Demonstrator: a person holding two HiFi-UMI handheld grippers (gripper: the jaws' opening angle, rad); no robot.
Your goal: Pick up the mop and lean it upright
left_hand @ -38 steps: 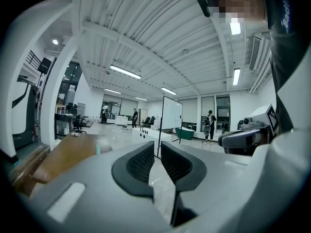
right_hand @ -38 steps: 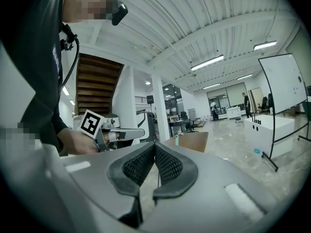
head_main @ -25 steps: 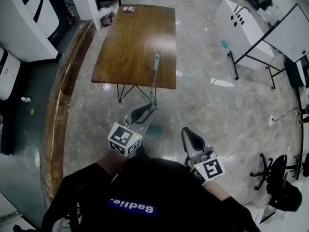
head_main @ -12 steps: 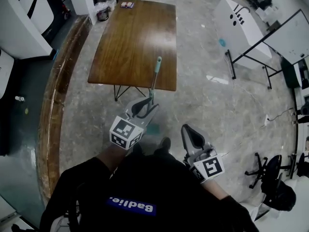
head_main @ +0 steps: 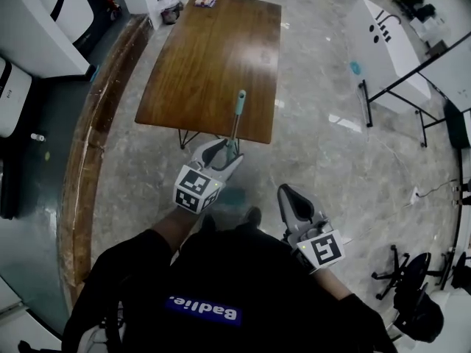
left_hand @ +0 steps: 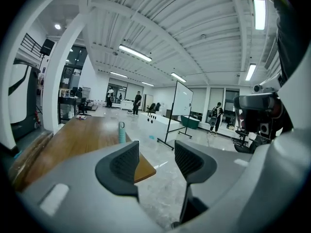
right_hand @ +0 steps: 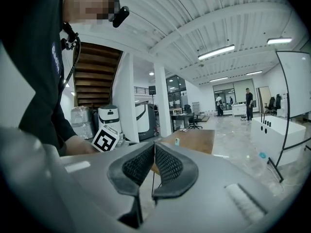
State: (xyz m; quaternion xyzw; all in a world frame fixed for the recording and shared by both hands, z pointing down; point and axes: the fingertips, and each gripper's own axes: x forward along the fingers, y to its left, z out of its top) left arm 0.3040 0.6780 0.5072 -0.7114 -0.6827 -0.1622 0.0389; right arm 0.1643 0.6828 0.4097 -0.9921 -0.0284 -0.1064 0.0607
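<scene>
The mop stands upright, its thin handle (head_main: 235, 127) leaning on the near edge of the wooden table (head_main: 213, 57), teal grip on top and teal head (head_main: 234, 195) on the floor. My left gripper (head_main: 224, 151) is right by the lower handle and its jaws are opening. In the left gripper view nothing is between the jaws (left_hand: 156, 160); the teal grip (left_hand: 121, 131) shows just above the left jaw. My right gripper (head_main: 288, 195) hangs lower right of the mop, shut and empty (right_hand: 154, 148). A small teal tip (right_hand: 177, 141) shows by the table edge.
A white board on a black frame (head_main: 390, 43) stands to the right. A raised wooden kerb (head_main: 88, 160) curves along the left, with white machines (head_main: 44, 20) behind it. An office chair (head_main: 412, 300) is at lower right. People stand far off in the hall.
The left gripper's jaws have spread apart off the mop handle. The mop stays leaning on the table edge. The right gripper has barely moved.
</scene>
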